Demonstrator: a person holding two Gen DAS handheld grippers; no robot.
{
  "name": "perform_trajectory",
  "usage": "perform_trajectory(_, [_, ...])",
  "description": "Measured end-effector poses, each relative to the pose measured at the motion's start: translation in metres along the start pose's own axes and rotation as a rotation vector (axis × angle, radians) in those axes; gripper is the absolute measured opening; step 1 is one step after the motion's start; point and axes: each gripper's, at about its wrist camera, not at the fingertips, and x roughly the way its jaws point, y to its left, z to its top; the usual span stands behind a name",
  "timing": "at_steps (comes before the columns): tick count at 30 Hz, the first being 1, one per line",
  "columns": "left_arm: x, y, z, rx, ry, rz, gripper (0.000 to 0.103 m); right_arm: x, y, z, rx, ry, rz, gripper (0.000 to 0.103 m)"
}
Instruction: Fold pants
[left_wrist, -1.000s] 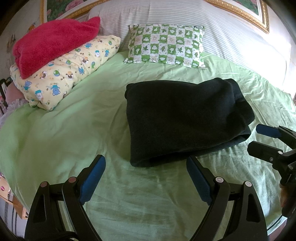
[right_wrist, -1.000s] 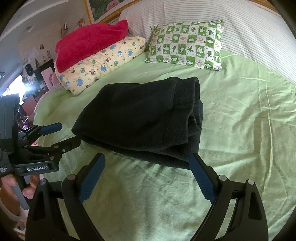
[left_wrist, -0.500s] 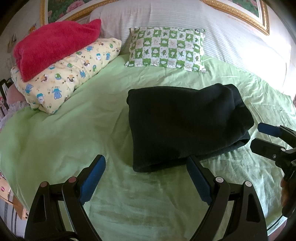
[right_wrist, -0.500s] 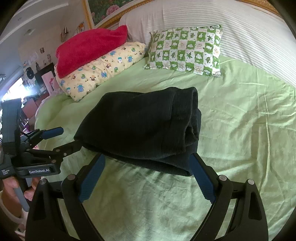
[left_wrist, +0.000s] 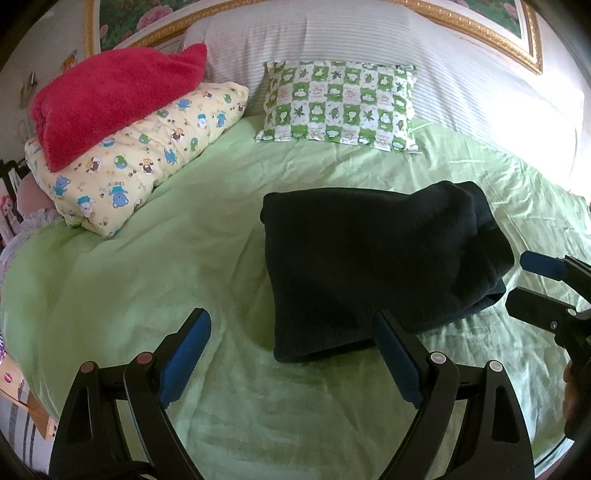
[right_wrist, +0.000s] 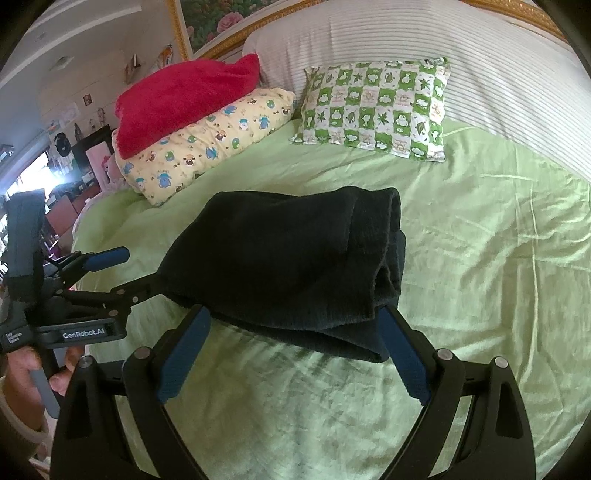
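The dark pants (left_wrist: 376, 266) lie folded into a thick rectangle on the green bed sheet (left_wrist: 147, 280). My left gripper (left_wrist: 291, 319) stands open at the bundle's near edge, and its right fingertip (left_wrist: 382, 325) meets the cloth. The right gripper (left_wrist: 515, 280) shows at the right edge of the left wrist view, open, just beside the pants' right end. In the right wrist view the pants (right_wrist: 288, 258) fill the middle. My right gripper (right_wrist: 293, 314) is open with both fingertips at the near hem. The left gripper (right_wrist: 142, 268) is open there too, its lower finger touching the pants' left edge.
At the head of the bed lie a green checked pillow (left_wrist: 340, 103), a yellow cartoon-print pillow (left_wrist: 140, 158) under a red blanket (left_wrist: 110, 99), and a long striped bolster (left_wrist: 480, 85). A hand (right_wrist: 22, 373) holds the left gripper. Furniture stands beyond the bed's left side (right_wrist: 62, 177).
Both grippers have come closer to the pants, so their fingertips now reach the near hem. Both stay open, and the pants have not moved.
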Motion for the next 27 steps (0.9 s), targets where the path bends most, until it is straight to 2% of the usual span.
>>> perform_trajectory(14, [0.025, 0.001, 0.013, -0.014, 0.043, 0.002, 0.09, 0.011, -0.005, 0.004, 0.025, 0.012, 0.014, 0.092])
perform_trajectory(27, [0.024, -0.008, 0.016, 0.005, 0.04, -0.004, 0.09, 0.012, -0.009, 0.005, 0.03, 0.008, 0.015, 0.092])
